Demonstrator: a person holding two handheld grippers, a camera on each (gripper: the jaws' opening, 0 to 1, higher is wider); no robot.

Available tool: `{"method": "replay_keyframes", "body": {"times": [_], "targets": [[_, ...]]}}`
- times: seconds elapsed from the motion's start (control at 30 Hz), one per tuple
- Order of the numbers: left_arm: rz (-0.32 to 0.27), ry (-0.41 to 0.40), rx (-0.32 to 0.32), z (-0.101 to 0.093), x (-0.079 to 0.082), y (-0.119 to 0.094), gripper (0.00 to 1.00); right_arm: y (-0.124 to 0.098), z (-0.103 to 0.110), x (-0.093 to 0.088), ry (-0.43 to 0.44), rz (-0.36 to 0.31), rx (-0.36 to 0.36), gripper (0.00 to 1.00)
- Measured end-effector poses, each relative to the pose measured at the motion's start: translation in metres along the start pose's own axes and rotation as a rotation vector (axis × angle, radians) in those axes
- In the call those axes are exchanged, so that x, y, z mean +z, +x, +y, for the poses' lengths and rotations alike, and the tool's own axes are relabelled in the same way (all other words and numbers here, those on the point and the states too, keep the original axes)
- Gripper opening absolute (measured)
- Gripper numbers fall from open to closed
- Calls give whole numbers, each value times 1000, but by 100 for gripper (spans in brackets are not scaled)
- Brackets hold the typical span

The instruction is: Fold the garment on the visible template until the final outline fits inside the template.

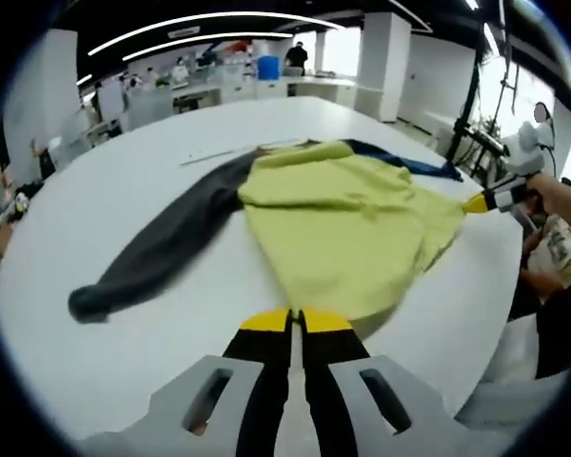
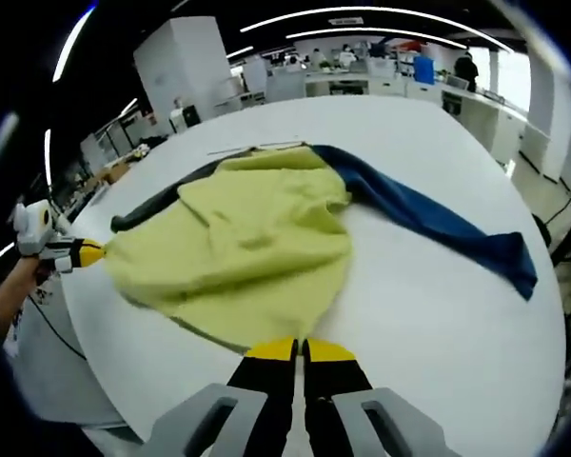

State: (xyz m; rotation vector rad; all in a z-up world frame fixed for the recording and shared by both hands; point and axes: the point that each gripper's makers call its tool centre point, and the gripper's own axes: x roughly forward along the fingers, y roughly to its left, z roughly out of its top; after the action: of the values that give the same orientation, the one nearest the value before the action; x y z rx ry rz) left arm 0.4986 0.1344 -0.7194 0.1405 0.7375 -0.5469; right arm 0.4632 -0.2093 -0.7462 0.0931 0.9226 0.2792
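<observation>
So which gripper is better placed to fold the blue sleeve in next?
Right, probably. The blue sleeve lies on the side of the right gripper, across the garment from the left gripper, which holds the far hem corner near the gray sleeve. The right must release the hem first.

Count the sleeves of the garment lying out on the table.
2. A dark grey sleeve stretches out from one side of the yellow body; a blue sleeve stretches out from the other. Both lie flat on the white table.
</observation>
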Motion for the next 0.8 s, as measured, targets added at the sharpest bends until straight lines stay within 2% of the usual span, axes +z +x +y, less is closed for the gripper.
{"method": "replay_keyframes", "body": {"times": [0.17,0.3,0.4,0.5,0.8], "targets": [[16,-49,-5,-9,-15,-7,0,-6,0,-19,19,39,-10,0],[27,-73,2,-12,-26,-13,0,-12,6,-35,-7,61,-7,0],[56,-103,-3,-15,-39,-17,0,-13,6,-44,-4,69,-11,0],[79,-87,-8,-19,-45,-19,0,-15,8,-52,22,72,-12,0],[107,-89,3,-20,-60,-34,0,-21,19,-66,12,94,8,0]]}}
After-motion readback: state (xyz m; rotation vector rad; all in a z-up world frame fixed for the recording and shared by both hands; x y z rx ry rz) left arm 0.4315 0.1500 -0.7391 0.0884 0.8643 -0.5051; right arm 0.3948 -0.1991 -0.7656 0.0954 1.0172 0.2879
